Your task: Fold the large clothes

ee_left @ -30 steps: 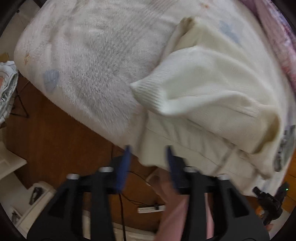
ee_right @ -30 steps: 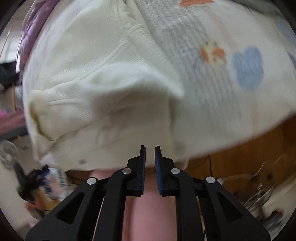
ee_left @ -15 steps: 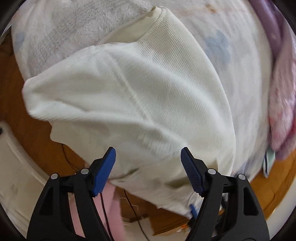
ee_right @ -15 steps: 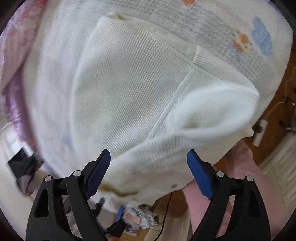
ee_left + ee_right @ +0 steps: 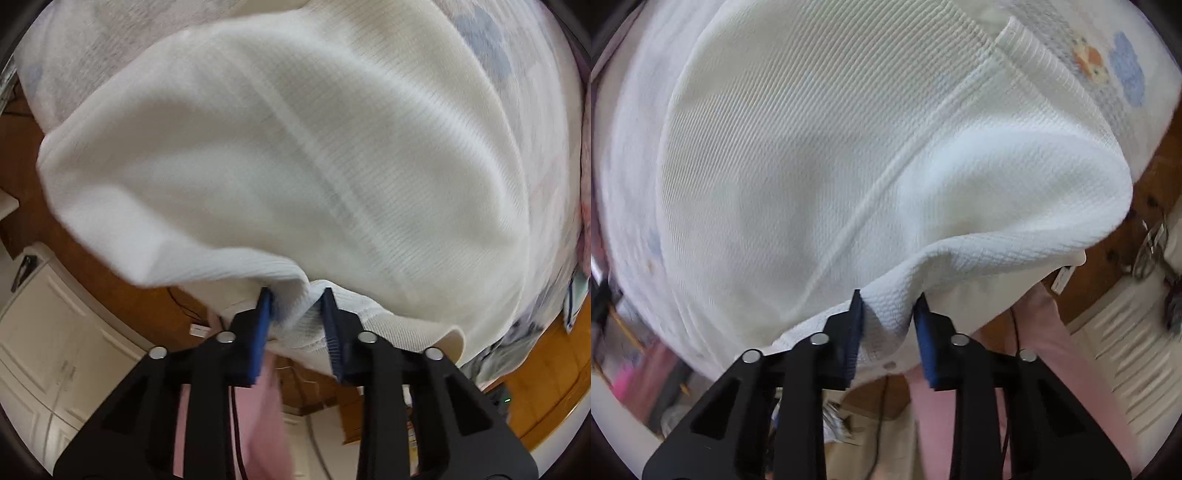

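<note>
Both grippers are up at the near edge of a cream knit sweater [image 5: 295, 155] lying on a bed with a white fleece blanket [image 5: 1123, 70] that has little blue and orange prints. The left gripper [image 5: 297, 314] has its blue jaws partly closed with a bunched fold of the sweater's hem pinched between them. Same deal with the right gripper [image 5: 888, 317]: jaws narrowed around a tuck of the waffle-textured edge. The hem hangs a bit over the bed's edge, with wood floor [image 5: 110, 280] showing below. Everything's a bit blurry.
</note>
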A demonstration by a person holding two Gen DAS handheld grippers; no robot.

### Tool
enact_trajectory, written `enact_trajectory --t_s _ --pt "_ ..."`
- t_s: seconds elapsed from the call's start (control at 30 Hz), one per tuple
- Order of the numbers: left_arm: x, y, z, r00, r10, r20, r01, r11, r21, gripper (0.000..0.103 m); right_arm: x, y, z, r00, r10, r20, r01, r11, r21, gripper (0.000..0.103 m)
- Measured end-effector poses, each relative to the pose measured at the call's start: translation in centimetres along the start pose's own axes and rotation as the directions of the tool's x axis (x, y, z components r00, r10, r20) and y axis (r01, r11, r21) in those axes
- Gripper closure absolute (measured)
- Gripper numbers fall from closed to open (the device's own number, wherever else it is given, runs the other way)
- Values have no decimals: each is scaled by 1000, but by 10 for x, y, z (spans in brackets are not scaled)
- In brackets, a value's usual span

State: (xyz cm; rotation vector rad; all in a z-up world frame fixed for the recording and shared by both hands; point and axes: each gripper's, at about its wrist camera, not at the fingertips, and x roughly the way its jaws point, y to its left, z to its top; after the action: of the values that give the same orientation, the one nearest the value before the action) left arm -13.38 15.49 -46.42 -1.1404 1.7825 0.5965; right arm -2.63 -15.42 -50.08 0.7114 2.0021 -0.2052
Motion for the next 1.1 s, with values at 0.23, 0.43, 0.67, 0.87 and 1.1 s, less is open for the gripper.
enact_trajectory --t_s 0.23,0.43,0.67,0.87,1.1 --pt "33 28 -37 984 160 78 -169 978 121 83 29 -37 -44 992 -100 74 114 966 -230 80" --pt "41 58 -58 990 134 49 -140 980 141 31 19 -87 -55 999 -29 20 32 992 -119 34" --pt "-56 57 -52 978 -15 206 -30 976 216 29 -81 -99 -34 973 100 208 -46 967 -250 22" --pt "-104 25 37 938 -62 340 -19 973 230 24 -114 -54 39 948 162 273 -66 942 -328 22" --pt "-73 -10 145 962 -199 185 167 970 179 24 -98 -4 116 951 204 234 -127 943 -308 22"
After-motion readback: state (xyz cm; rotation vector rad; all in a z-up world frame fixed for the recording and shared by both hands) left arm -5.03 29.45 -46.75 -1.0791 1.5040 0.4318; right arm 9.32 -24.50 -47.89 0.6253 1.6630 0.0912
